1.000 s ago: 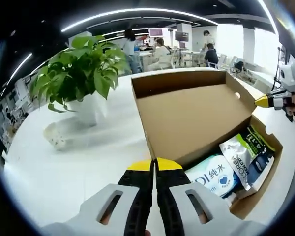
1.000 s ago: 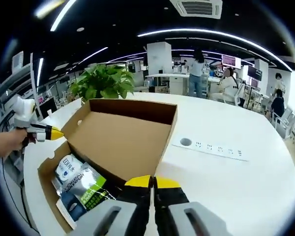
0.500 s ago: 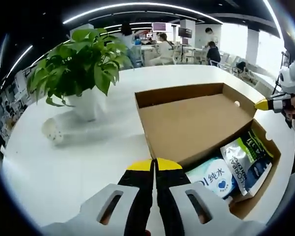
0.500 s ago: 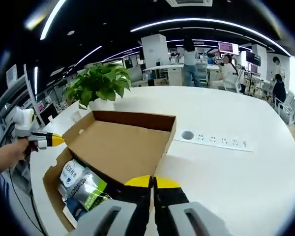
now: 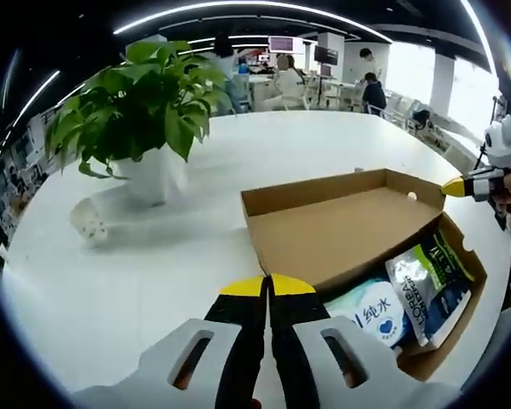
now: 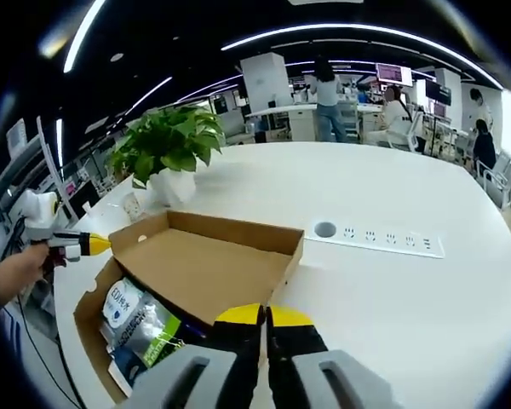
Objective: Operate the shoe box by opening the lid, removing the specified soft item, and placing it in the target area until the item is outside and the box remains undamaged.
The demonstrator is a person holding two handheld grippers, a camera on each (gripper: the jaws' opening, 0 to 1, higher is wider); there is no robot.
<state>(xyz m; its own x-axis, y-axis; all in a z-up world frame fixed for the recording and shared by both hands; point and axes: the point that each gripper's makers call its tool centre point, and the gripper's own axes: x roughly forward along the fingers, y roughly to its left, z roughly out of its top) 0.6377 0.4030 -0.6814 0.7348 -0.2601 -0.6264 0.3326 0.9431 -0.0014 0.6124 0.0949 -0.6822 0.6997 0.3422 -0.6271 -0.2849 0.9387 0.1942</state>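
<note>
The brown cardboard shoe box (image 5: 439,345) stands on the white table with its hinged lid (image 5: 341,226) folded back, almost flat. Inside lie a white and blue soft pack (image 5: 370,311) and a green and dark pouch (image 5: 430,277). My left gripper (image 5: 268,285) is shut on nothing, just in front of the lid's near edge. The right gripper (image 5: 450,181) comes in from the right, by the box's far corner. In the right gripper view my right gripper (image 6: 266,315) is shut and empty at the lid (image 6: 209,264), with the packs (image 6: 136,319) lower left. There the left gripper (image 6: 98,244) hovers by the box's left corner.
A potted green plant (image 5: 140,102) in a white pot stands behind the box, with a small white cup (image 5: 85,226) beside it. A built-in power strip (image 6: 383,241) and a round hole (image 6: 324,229) lie right of the lid. Desks and people fill the room behind.
The lid has swung further back and down, from steeply raised to nearly flat. Both cameras have shifted a little. Both grippers stay shut.
</note>
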